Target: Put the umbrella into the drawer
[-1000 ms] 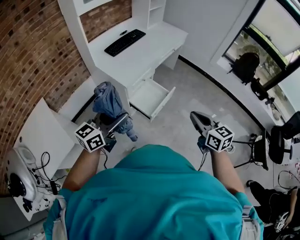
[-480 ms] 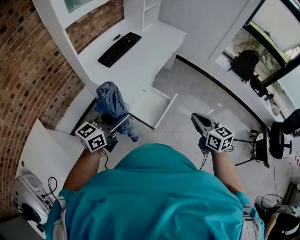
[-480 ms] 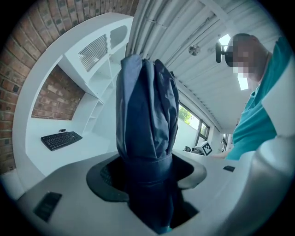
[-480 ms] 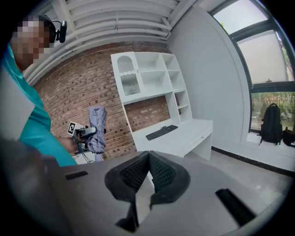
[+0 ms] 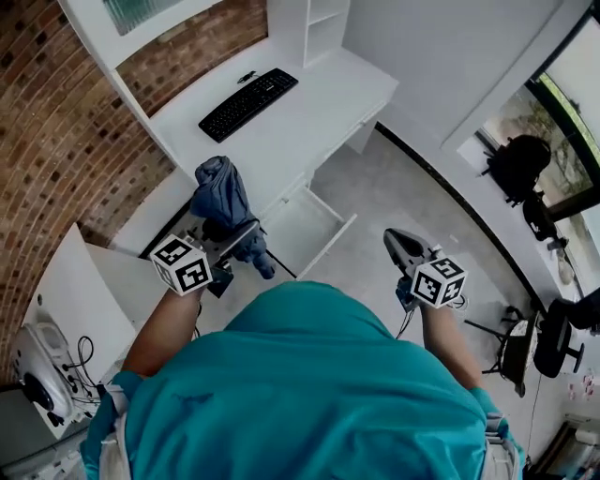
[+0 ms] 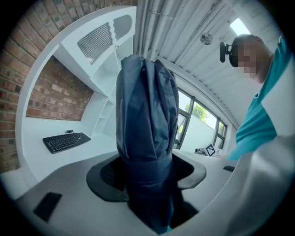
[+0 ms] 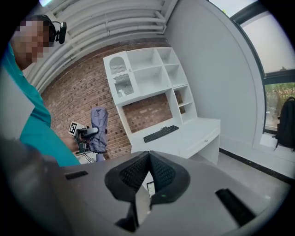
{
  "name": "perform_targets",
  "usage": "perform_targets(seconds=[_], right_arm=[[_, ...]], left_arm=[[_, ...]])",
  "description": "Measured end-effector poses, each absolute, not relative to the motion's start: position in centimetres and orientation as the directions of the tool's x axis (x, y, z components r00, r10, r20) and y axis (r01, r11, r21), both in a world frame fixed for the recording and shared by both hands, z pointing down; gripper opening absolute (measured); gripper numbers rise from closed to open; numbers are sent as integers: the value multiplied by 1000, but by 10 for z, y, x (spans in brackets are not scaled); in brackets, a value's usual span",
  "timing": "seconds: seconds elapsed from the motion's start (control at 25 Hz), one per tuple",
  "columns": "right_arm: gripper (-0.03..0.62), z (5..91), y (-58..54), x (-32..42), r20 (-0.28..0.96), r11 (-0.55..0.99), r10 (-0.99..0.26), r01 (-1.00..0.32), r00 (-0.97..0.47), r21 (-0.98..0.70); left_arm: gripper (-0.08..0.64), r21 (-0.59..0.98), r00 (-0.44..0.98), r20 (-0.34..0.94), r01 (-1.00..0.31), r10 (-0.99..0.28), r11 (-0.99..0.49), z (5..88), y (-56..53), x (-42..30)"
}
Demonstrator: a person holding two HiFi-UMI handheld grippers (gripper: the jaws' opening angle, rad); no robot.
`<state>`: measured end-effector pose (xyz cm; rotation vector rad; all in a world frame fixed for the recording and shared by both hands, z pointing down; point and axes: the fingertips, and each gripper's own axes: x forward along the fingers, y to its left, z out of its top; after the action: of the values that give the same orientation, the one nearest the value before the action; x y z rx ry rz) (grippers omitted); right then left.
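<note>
A folded dark blue umbrella [image 5: 219,195] stands upright in my left gripper [image 5: 238,241], whose pads are shut on its lower part. In the left gripper view the umbrella [image 6: 147,133] fills the middle, clamped between the jaws of that gripper [image 6: 148,177]. The white drawer [image 5: 305,222] hangs open under the white desk [image 5: 309,98], just ahead and to the right of the umbrella. My right gripper [image 5: 401,246] is held over the grey floor, right of the drawer. Its pads meet with nothing between them [image 7: 149,159]. The umbrella [image 7: 99,129] also shows at the left of the right gripper view.
A black keyboard [image 5: 248,101] lies on the desk, with white shelves [image 5: 323,23] behind it. A brick wall [image 5: 56,122] runs along the left. A low white table [image 5: 70,281] with devices and cables stands at lower left. A backpack [image 5: 516,164] and chair [image 5: 553,337] are at the right.
Both grippers have been carried closer to the desk, and the open drawer now lies nearer in front. The umbrella stays clamped in the left gripper, and the right stays closed.
</note>
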<state>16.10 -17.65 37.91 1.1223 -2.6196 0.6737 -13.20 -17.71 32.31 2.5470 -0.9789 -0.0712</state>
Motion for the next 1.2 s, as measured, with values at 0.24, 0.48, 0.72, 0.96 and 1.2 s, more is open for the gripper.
perform_targets(seconds=[0.24, 0.48, 0.72, 0.96, 1.2], right_arm=[[23, 366, -253, 179, 309, 722, -556, -633, -772, -280], [23, 366, -287, 151, 297, 748, -532, -605, -793, -273], [23, 359, -290, 119, 303, 724, -567, -639, -766, -259], [23, 361, -296, 116, 307, 697, -597, -669, -741, -258], [23, 389, -311, 123, 312, 684, -598, -673, -738, -281]], left_arm=[[275, 411, 690, 137, -692, -710, -593, 331, -213, -95], [275, 395, 715, 187, -683, -674, -615, 344, -227, -87], [275, 369, 789, 213, -612, -577, -700, 354, -245, -84], [275, 387, 815, 288, -580, -503, -717, 371, -269, -69], [275, 426, 800, 402, -594, -446, -682, 412, -285, -44]])
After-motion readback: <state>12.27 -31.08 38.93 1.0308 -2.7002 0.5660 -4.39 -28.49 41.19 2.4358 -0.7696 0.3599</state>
